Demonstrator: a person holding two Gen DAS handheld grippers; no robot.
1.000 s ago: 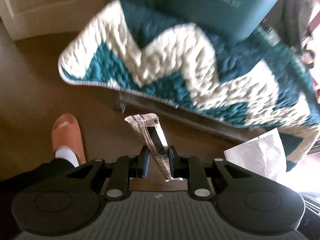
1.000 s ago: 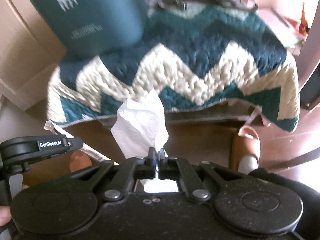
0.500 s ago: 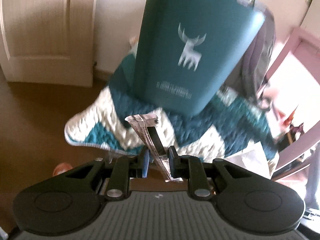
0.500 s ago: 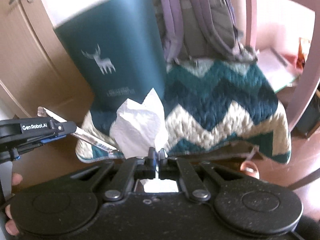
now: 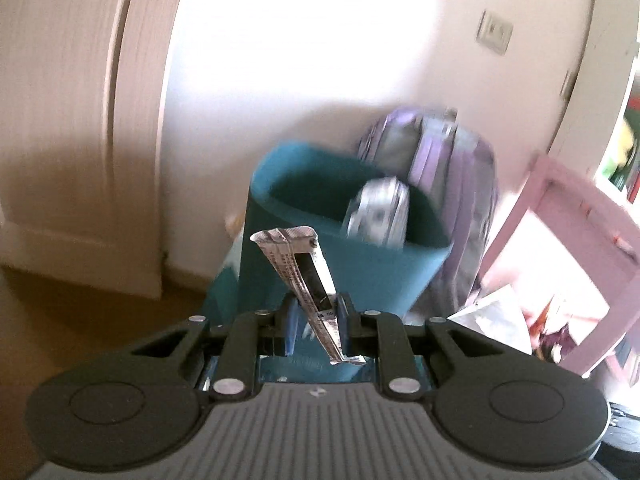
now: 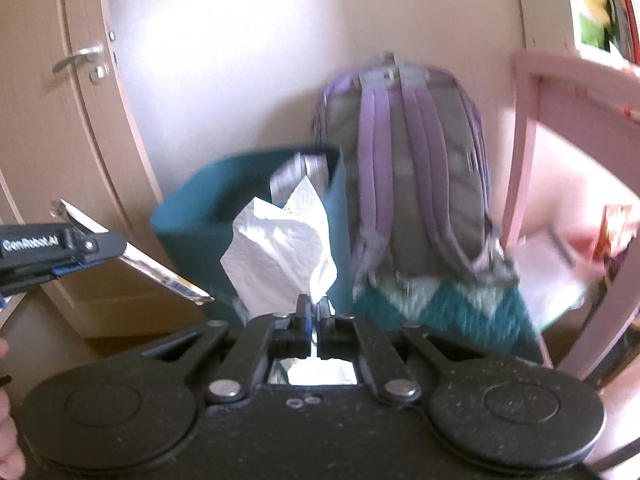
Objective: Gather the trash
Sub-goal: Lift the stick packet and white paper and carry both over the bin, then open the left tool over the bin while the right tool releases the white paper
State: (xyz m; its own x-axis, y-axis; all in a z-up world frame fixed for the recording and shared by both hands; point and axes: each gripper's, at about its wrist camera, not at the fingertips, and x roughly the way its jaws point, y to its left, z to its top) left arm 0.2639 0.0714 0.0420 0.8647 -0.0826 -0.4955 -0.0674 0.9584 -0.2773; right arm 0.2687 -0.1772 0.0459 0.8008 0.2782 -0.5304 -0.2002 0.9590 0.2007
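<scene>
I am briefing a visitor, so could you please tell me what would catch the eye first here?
A tall teal fabric bin stands centre, beside a purple and grey backpack against the wall. The right gripper pinches a crumpled white tissue; the left gripper holds a flat silver printed wrapper.

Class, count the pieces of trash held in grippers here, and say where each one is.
2. A silver wrapper is clamped in the left gripper; a crumpled white tissue is pinched in the right gripper. More trash sits in the teal bin, partly hidden.
</scene>
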